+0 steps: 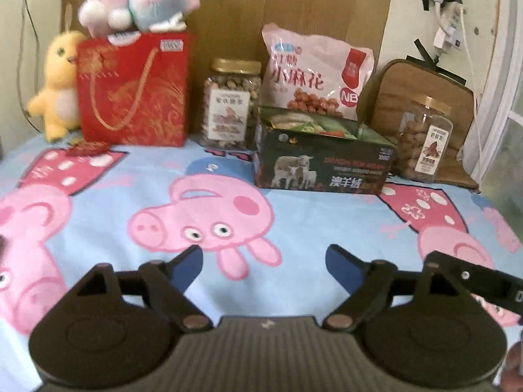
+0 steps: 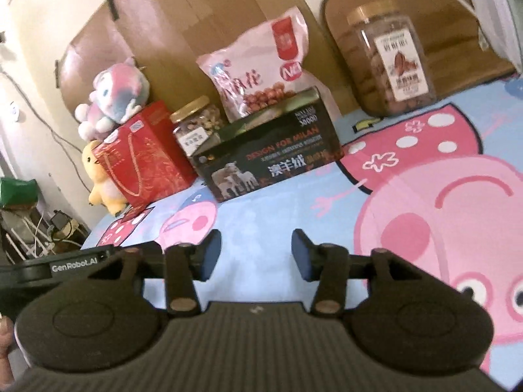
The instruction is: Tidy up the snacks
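A dark open box with sheep on it point(image 1: 322, 170) point(image 2: 268, 160) stands at the back of the bed with snack packets inside. A pink snack bag point(image 1: 315, 72) point(image 2: 261, 65) leans behind it. A gold-lidded nut jar point(image 1: 230, 104) point(image 2: 196, 124) stands to its left, and another jar point(image 1: 423, 137) point(image 2: 392, 58) to its right. My left gripper point(image 1: 264, 261) is open and empty, low over the sheet, well short of the box. My right gripper point(image 2: 256, 254) is open and empty too, also short of the box.
A red gift bag point(image 1: 134, 88) point(image 2: 147, 153) stands at the back left with a pink plush point(image 1: 140, 0) point(image 2: 114, 94) on top and a yellow plush point(image 1: 55, 85) point(image 2: 98, 176) beside it. Cardboard point(image 1: 294, 6) lines the wall. A brown cushion point(image 1: 425, 91) sits back right.
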### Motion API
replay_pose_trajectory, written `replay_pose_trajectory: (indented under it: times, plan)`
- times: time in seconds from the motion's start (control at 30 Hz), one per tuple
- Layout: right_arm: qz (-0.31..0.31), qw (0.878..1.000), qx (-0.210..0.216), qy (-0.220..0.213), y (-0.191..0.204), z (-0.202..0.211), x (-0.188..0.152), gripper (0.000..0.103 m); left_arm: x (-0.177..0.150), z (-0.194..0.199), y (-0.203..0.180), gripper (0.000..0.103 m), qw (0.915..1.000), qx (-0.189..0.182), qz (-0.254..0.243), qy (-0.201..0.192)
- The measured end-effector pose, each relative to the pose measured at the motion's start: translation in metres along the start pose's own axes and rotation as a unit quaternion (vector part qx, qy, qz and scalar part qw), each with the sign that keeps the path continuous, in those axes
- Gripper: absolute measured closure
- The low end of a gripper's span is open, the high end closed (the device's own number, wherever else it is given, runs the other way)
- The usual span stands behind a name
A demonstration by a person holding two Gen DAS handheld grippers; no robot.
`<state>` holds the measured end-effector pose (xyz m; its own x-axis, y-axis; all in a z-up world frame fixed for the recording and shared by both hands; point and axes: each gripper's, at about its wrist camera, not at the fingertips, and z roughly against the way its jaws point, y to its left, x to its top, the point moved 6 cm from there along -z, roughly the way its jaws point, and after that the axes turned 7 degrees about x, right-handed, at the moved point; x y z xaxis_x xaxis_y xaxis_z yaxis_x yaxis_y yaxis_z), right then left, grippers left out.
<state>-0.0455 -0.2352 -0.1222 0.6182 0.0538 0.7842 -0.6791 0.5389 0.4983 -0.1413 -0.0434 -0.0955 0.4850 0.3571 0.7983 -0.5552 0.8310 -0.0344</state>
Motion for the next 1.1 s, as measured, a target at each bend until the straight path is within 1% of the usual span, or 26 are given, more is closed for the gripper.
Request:
replay_pose_trajectory:
  times: [0.03,0.1,0.13,0.17,0.23,0.33,0.43,0.57,0.63,0.7,0.73,0.9,1.03,1.1]
  plan:
    - [0.003,1.000,-0.004,0.001,0.002,0.003,-0.003,0.051,-0.004,0.005,0.001,0.017,1.0000,0.002,-0.002,-0.003]
    - [0.002,1.000,-0.003,0.005,0.005,0.009,-0.012,0.050,-0.010,0.014,0.001,0.013,1.0000,0.003,-0.002,-0.006]
    - [0.002,1.000,-0.004,0.006,0.007,0.012,-0.017,0.050,-0.013,0.019,0.001,0.010,0.9999,0.006,-0.003,-0.011]
    - [0.004,1.000,-0.007,0.008,0.009,0.015,-0.020,0.050,-0.015,0.024,0.001,0.005,0.9998,0.011,-0.004,-0.015]
    - [0.011,1.000,-0.011,0.015,0.015,0.020,-0.028,0.047,-0.020,0.033,0.001,0.000,0.9994,0.021,-0.008,-0.026]
    - [0.012,1.000,-0.006,0.013,0.022,0.029,-0.034,0.046,-0.026,0.044,0.001,0.000,0.9989,0.031,-0.018,-0.028]
    - [0.011,1.000,-0.002,0.010,0.028,0.036,-0.036,0.045,-0.032,0.051,0.004,0.000,0.9989,0.039,-0.017,-0.019]
    - [0.024,1.000,0.003,0.001,0.041,0.044,-0.036,0.044,-0.035,0.062,0.005,0.000,0.9984,0.049,-0.018,-0.023]
    - [0.031,1.000,0.003,0.000,0.046,0.047,-0.036,0.040,-0.036,0.067,0.004,0.000,0.9980,0.056,-0.019,-0.023]
    - [0.035,0.999,0.002,-0.004,0.050,0.050,-0.036,0.030,-0.037,0.071,0.003,0.000,0.9974,0.065,-0.023,-0.023]
    - [0.039,0.999,0.000,-0.005,0.052,0.051,-0.037,0.028,-0.037,0.072,0.003,0.000,0.9972,0.066,-0.024,-0.025]
    - [0.043,0.999,-0.013,-0.014,0.055,0.059,-0.037,0.024,-0.041,0.084,0.000,0.000,0.9967,0.068,-0.028,-0.036]
    - [0.034,0.999,-0.010,-0.015,0.054,0.065,-0.039,0.023,-0.042,0.089,-0.002,0.000,0.9959,0.075,-0.032,-0.039]
    - [0.037,0.999,-0.010,-0.015,0.055,0.068,-0.039,0.023,-0.043,0.091,-0.004,0.000,0.9965,0.068,-0.031,-0.038]
